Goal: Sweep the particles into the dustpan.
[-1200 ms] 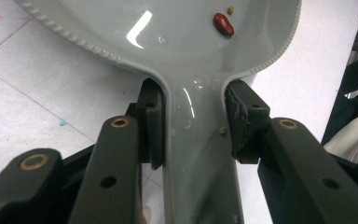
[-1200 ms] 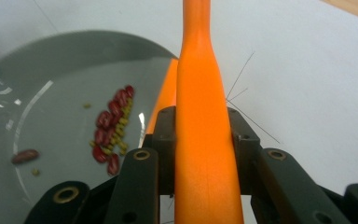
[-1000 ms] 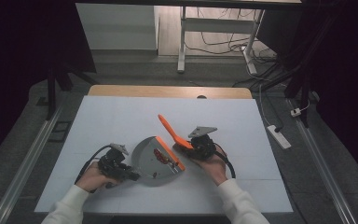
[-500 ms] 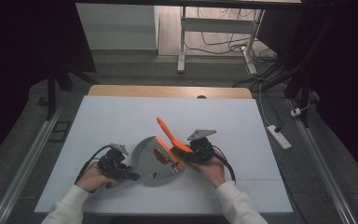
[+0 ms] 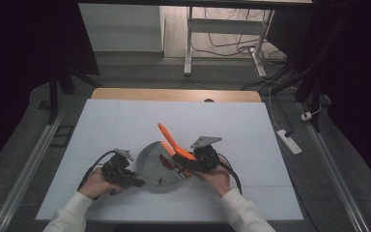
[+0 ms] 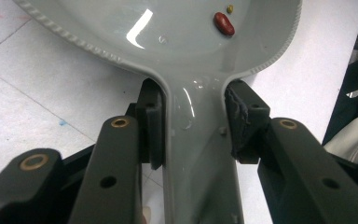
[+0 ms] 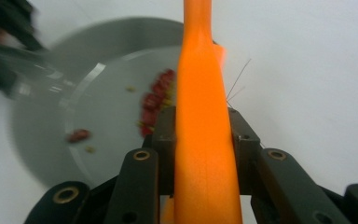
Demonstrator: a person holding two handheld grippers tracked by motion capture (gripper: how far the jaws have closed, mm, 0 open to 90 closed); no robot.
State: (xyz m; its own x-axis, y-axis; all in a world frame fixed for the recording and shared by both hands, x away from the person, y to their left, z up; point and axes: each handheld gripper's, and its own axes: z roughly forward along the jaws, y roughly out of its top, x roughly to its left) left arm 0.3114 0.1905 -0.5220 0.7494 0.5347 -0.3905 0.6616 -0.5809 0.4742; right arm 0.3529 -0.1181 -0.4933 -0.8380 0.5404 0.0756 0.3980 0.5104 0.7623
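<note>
Grey dustpan and orange brush, each gripped, on white table sheet.

Item: grey dustpan (image 5: 157,162), near the front middle of the white sheet (image 5: 125,125); its handle (image 6: 198,154) is clenched between the pads of the left gripper (image 6: 196,126), which sits just left of the pan. Red beans (image 7: 156,100) and small yellowish bits lie inside the pan. Item: orange brush (image 5: 171,142), at the pan's right edge, handle slanting up and away over it; the right gripper (image 7: 200,140), just right of the pan, is clamped on the handle.
</note>
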